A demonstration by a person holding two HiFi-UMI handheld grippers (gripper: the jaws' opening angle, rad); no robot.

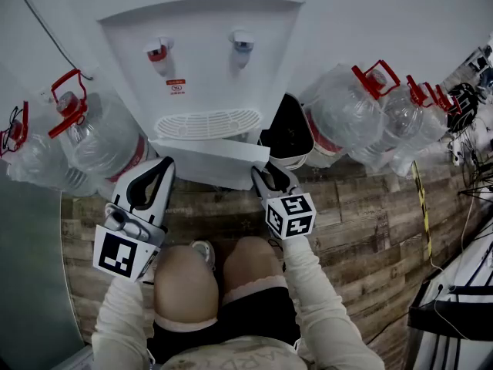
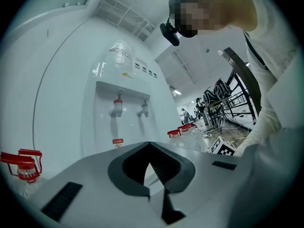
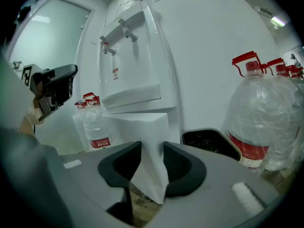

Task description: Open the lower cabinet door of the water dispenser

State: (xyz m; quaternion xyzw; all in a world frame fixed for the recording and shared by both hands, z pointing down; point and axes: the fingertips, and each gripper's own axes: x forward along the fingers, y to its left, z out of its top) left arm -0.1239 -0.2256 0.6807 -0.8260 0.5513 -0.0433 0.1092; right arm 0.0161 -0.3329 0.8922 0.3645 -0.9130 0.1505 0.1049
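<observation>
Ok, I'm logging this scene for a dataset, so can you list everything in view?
water dispenser: one, white, centre, against the wall
taps: two, red and blue, on the dispenser's front
cabinet door: one, white, swung out at the dispenser's base
bin: one, black, right of the dispenser
water bottles: two at left, at least three at right, clear with red handles
floor: wood planks
left gripper: shut, empty, left of the door
right gripper: clamped on the door's edge
knees: two, below the grippers
</observation>
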